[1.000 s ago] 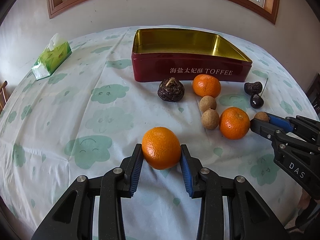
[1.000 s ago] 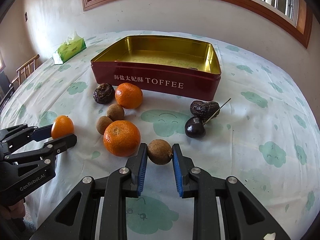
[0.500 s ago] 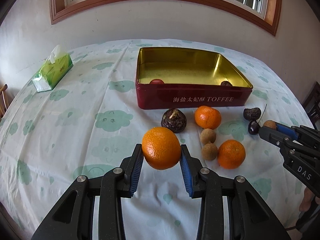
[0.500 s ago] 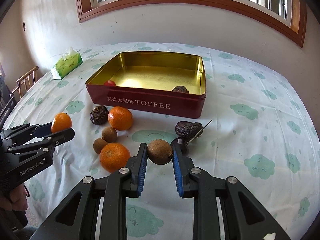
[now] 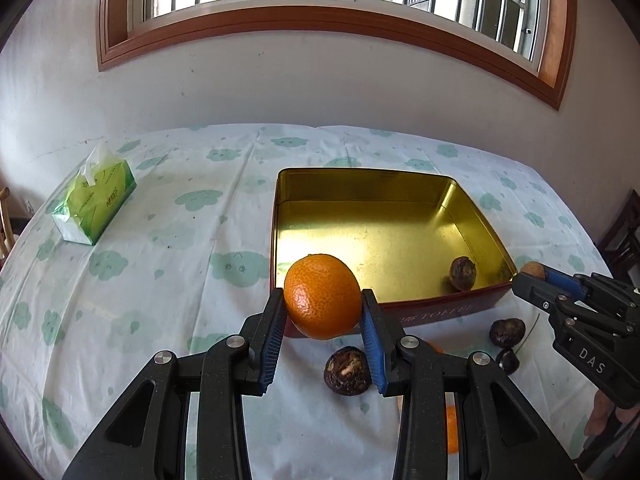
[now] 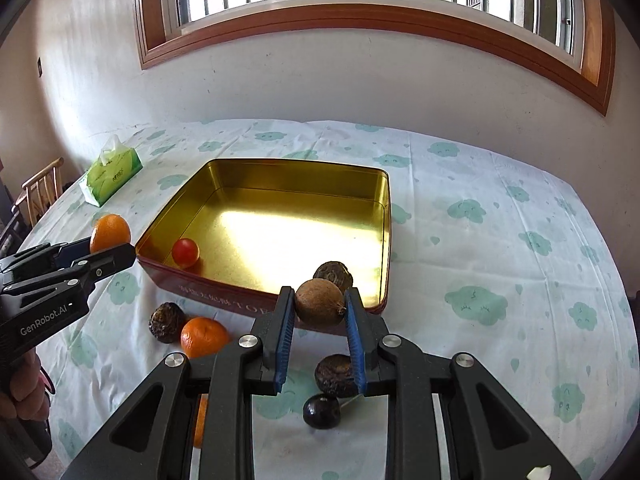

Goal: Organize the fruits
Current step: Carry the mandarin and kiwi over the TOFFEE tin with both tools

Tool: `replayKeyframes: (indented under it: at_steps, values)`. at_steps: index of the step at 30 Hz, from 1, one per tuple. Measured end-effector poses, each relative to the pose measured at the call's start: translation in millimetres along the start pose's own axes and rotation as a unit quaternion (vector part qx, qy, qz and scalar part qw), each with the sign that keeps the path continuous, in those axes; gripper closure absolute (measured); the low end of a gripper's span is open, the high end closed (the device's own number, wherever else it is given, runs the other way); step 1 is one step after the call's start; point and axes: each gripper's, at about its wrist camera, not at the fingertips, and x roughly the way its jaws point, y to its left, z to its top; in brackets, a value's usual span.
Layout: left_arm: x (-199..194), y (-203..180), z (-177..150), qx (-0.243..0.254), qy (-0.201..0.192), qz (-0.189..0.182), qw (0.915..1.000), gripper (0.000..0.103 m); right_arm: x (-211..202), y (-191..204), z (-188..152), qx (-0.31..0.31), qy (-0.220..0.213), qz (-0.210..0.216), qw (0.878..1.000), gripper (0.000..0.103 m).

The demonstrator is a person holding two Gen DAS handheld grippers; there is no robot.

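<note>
From the left wrist, the left gripper [image 5: 322, 322] is clamped on a mandarin [image 5: 322, 296], raised at the near left corner of the toffee tin [image 5: 472, 310]. Letting go early could bounce it off the rim onto the tablecloth [image 5: 160, 280].

From the right wrist, the right gripper [image 6: 320, 320] pinches a small brown round fruit [image 6: 319, 301] above the tin's near wall; its smooth shell could slip from the pads, or roll against the cherry tomato [image 6: 185, 252] inside.
</note>
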Motion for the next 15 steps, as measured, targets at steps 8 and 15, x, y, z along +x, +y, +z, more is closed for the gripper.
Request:
replayKeyframes:
  at_steps: [8, 15]
  values:
    - [30.0, -5.7, 12.9, 0.007, 0.015, 0.003, 0.9999, 0.065, 29.8, -2.9, 10.2, -0.001, 0.018, -0.003, 1.0, 0.08]
    - [48.3, -8.0, 13.9, 0.011, 0.029, 0.004, 0.9995, 0.065, 45.8, -7.0, 12.1, 0.003, 0.031, -0.003, 1.0, 0.08]
